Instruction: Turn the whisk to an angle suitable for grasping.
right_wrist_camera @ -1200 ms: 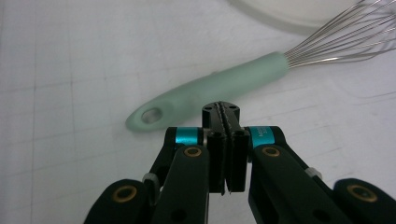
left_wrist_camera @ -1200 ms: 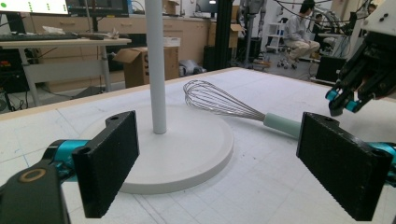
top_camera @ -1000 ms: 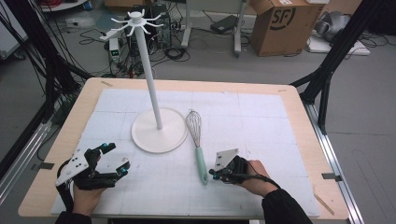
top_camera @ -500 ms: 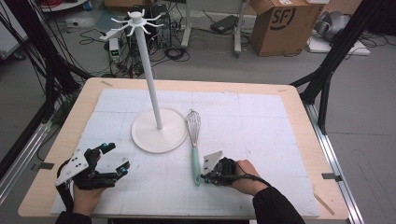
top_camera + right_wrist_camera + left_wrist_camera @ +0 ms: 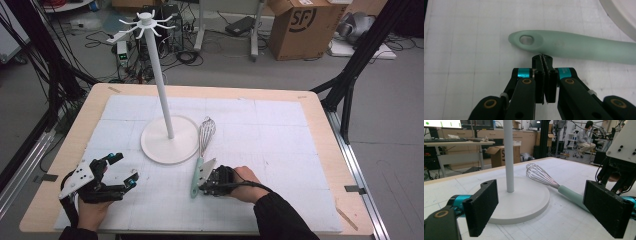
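Observation:
A whisk (image 5: 202, 148) with a pale green handle (image 5: 574, 46) and wire head (image 5: 537, 173) lies on the white mat, its head resting by the round base of a white stand (image 5: 169, 138). My right gripper (image 5: 200, 184) sits at the handle's near end, its jaws shut flat together with nothing between them, the tips (image 5: 542, 58) right against the handle's side. My left gripper (image 5: 119, 171) rests at the front left of the table, open, its pads (image 5: 483, 205) wide apart and empty, facing the stand (image 5: 509, 155) and whisk.
The stand's tall pole carries several hooks at the top (image 5: 145, 22). The wooden table edge (image 5: 80, 127) frames the mat. Behind the table are cables, a cardboard box (image 5: 305, 25) and black frame legs (image 5: 350, 75).
My right gripper has slid left across the mat, from beside the whisk handle to touching its end. The left gripper has stayed put.

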The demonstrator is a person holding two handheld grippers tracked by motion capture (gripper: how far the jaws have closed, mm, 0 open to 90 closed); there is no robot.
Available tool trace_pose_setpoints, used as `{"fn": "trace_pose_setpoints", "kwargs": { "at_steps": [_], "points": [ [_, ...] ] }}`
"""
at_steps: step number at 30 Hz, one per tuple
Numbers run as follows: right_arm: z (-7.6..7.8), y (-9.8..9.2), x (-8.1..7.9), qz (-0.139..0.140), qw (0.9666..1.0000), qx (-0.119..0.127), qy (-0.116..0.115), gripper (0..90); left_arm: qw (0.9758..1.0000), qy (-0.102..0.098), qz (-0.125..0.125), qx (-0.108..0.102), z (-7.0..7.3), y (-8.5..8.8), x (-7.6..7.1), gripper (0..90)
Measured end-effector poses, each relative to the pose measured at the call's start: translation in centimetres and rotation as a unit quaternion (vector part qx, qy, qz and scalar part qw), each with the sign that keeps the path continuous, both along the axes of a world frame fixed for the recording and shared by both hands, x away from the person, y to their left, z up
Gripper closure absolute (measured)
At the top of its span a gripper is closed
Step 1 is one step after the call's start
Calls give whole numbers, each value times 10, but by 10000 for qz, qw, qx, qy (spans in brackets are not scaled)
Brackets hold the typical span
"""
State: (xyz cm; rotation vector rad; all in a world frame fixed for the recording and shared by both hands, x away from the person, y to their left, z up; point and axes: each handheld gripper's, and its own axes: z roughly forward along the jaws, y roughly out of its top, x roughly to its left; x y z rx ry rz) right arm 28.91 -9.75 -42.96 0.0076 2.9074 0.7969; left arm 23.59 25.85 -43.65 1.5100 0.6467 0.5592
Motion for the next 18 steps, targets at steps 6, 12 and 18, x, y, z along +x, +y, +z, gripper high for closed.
{"fn": "trace_pose_setpoints", "kwargs": {
  "at_steps": [6,12,18],
  "points": [
    [-1,10,10,40,9997,113,225,892,10000,-20,-6,-27,0,0,0,136],
    [-4,20,20,-132,9980,339,515,892,10000,-25,-5,-45,0,0,0,136],
    [-5,29,26,-175,9973,439,565,892,10000,-20,15,-59,1,1,0,136]
  ]
}}
